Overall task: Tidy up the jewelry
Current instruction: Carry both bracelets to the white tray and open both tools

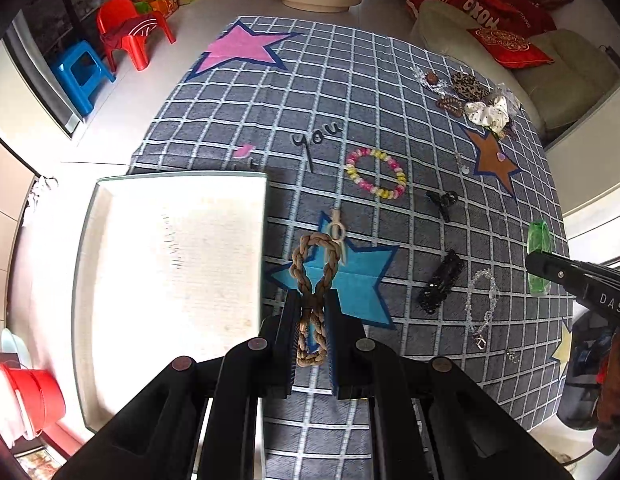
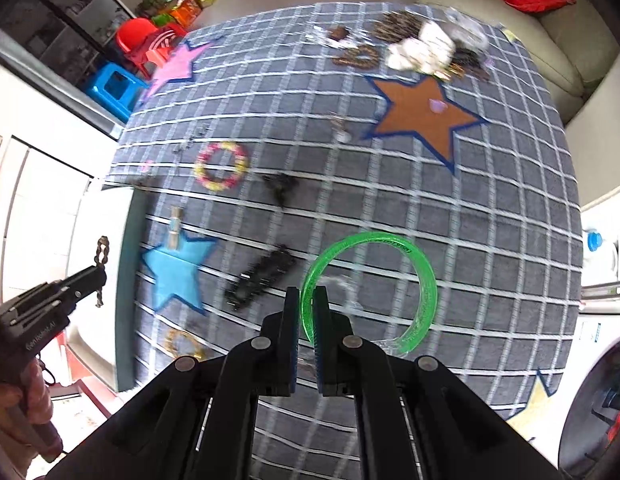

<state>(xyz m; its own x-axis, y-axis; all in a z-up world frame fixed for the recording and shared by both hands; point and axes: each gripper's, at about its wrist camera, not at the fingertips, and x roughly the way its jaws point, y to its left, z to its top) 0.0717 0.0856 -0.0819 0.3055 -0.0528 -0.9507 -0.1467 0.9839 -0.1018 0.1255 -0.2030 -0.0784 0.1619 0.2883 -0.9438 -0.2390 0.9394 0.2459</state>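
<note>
My left gripper (image 1: pixel 312 300) is shut on a brown braided rope bracelet (image 1: pixel 312 264) and holds it above the table, just right of the white tray (image 1: pixel 170 264). It also shows at the left of the right wrist view (image 2: pixel 100 270). My right gripper (image 2: pixel 306 300) is shut on a green translucent bangle (image 2: pixel 426 280), lifted above the cloth. In the left wrist view the bangle (image 1: pixel 540 248) shows at the right edge. A pink and yellow bead bracelet (image 1: pixel 376 174), a black bracelet (image 1: pixel 442 282) and a clear crystal chain (image 1: pixel 484 304) lie on the checked cloth.
A cream hair clip (image 1: pixel 337 236) lies by the blue star. A black clip (image 1: pixel 444 202) lies mid-table. A pile of scrunchies and beads (image 1: pixel 476 100) sits at the far right corner. A gold bracelet (image 2: pixel 184 344) lies near the tray edge. A sofa and plastic chairs stand beyond the table.
</note>
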